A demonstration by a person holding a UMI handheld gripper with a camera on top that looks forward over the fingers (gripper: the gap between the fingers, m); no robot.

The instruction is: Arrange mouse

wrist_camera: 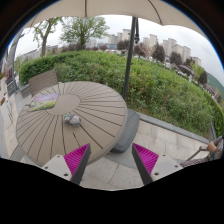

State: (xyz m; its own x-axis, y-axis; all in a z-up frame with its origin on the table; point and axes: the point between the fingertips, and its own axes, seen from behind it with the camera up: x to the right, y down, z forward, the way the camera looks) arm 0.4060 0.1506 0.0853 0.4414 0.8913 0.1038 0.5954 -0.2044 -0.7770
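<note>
Tool (110,160) wide open (empty), above patio

A small pale object, seemingly the mouse (72,119), lies on the round slatted table (50,135)

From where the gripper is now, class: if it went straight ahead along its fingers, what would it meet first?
Probably the near rim of the round slatted table. The open gripper points at its edge and the paving beyond; depth is unclear.
</note>
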